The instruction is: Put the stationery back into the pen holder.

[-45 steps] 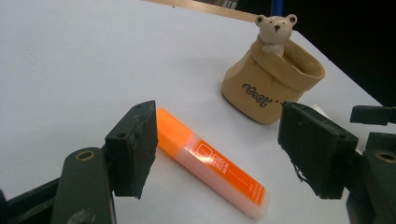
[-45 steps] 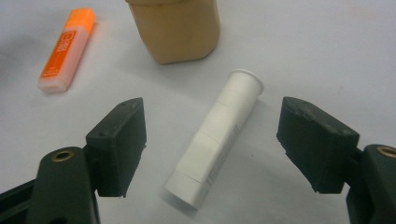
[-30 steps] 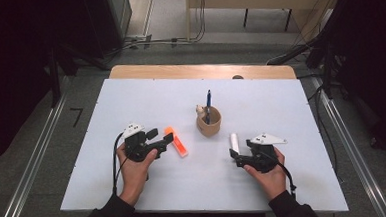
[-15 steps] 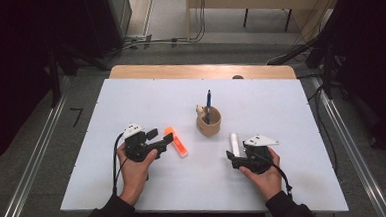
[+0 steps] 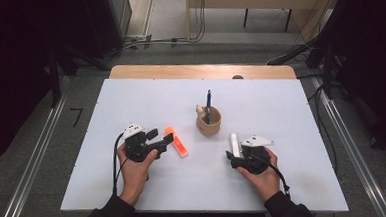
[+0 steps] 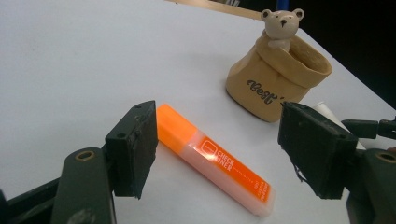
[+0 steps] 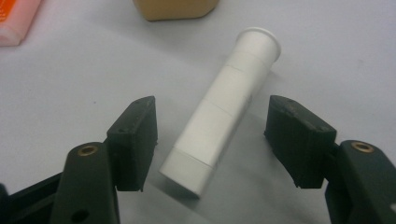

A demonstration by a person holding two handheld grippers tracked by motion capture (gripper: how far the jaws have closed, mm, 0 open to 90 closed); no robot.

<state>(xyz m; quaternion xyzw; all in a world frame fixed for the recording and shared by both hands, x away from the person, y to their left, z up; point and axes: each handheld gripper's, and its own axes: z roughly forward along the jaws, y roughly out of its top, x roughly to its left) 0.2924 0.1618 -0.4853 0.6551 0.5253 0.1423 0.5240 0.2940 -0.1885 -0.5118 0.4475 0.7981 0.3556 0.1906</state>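
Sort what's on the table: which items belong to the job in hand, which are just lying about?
In the job:
- orange highlighter, lying between the open left gripper fingers
- white tube, lying between the right gripper fingers, which have just been closing, not yet touching it
- tan bear cup

Lying about:
- blue pen, standing in the cup

left gripper (image 5: 160, 140): jaws apart | right gripper (image 5: 232, 155): jaws apart, just closing

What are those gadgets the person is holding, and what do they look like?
Each hand holds a black two-jaw gripper. The left gripper has a pale block on top and a trailing black cable; the right gripper carries a grey three-cornered plate. The jaws are blocky black pads. The sleeves are dark.
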